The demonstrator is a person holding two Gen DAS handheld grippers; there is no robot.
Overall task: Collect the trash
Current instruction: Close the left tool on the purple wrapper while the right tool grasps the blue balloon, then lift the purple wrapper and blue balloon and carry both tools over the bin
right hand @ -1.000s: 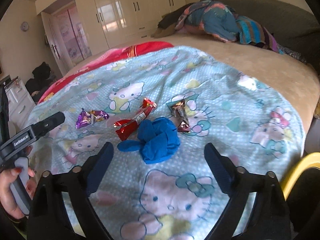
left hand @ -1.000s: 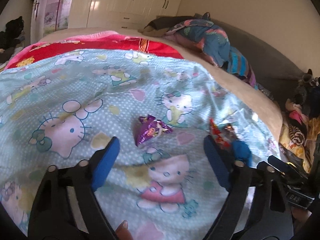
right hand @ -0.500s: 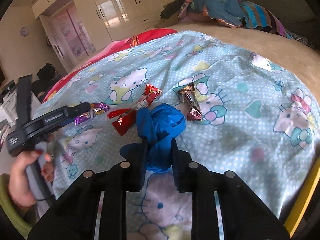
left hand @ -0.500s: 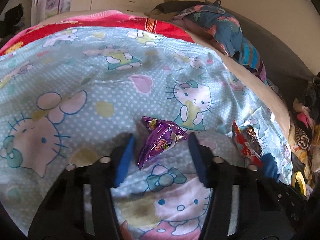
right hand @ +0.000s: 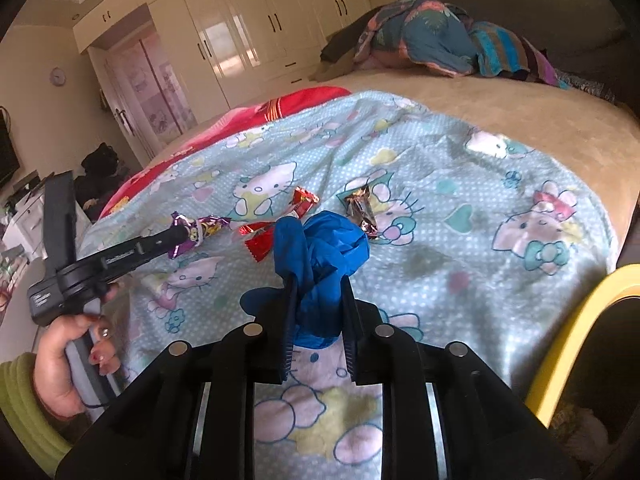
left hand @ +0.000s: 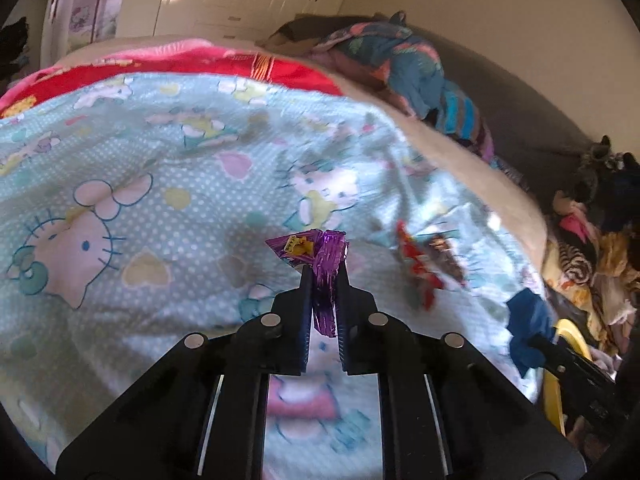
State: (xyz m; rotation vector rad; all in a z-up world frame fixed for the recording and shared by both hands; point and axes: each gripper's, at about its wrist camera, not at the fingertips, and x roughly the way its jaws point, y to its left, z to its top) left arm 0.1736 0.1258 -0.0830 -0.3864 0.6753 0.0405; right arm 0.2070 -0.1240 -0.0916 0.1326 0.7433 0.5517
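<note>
Above the cartoon-cat blanket (right hand: 460, 240), the left gripper (left hand: 325, 276) is closing its fingers on a purple wrapper (left hand: 320, 256). The right gripper (right hand: 318, 284) pinches a crumpled blue glove (right hand: 324, 252) near the red wrapper (right hand: 262, 242).

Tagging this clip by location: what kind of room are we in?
Most likely a bedroom: a bed under a cartoon-cat blanket, a wall of cream wardrobes, and bundled bedding at the far end.
</note>
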